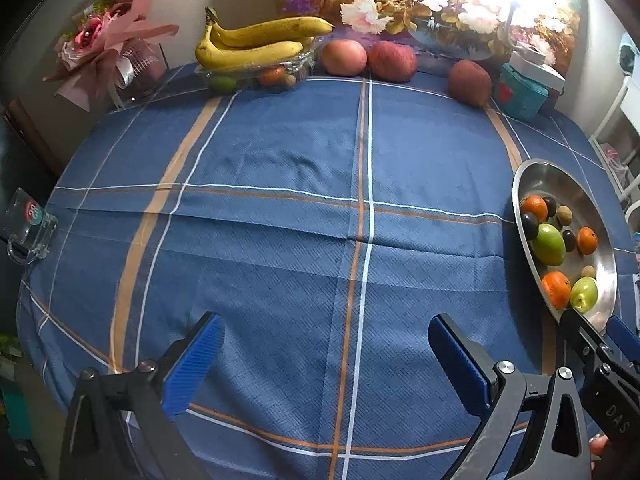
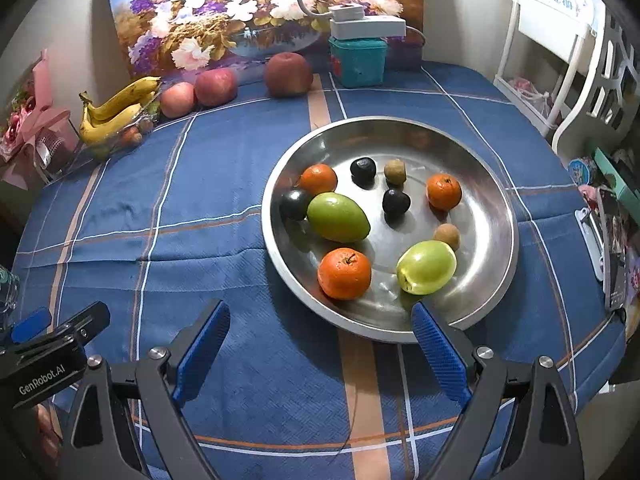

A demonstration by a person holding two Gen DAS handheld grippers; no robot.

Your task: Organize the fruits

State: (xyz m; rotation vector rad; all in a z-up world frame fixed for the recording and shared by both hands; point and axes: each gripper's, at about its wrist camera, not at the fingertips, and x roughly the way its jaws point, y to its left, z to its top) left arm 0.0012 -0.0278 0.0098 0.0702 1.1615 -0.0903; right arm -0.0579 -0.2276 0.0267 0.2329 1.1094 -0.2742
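Note:
A round steel tray (image 2: 492, 200) sits on the blue checked tablecloth (image 2: 200, 240) and holds three oranges (image 2: 344, 274), two green fruits (image 2: 338, 217), three dark plums (image 2: 396, 201) and two small brown fruits (image 2: 395, 171). My right gripper (image 2: 320, 344) is open and empty, just in front of the tray's near rim. My left gripper (image 1: 326, 356) is open and empty over bare cloth, left of the tray (image 1: 560, 176). At the table's back stand three red apples (image 1: 344, 58) and a clear box (image 1: 256, 74) with bananas (image 1: 248, 46) on top.
A teal box (image 2: 358, 60) with a white lamp base stands at the back, in front of a flower painting (image 2: 248, 8). A pink bouquet (image 1: 108, 44) is at the back left. A glass mug (image 1: 28, 224) sits at the left edge. A white chair (image 2: 572, 80) stands to the right.

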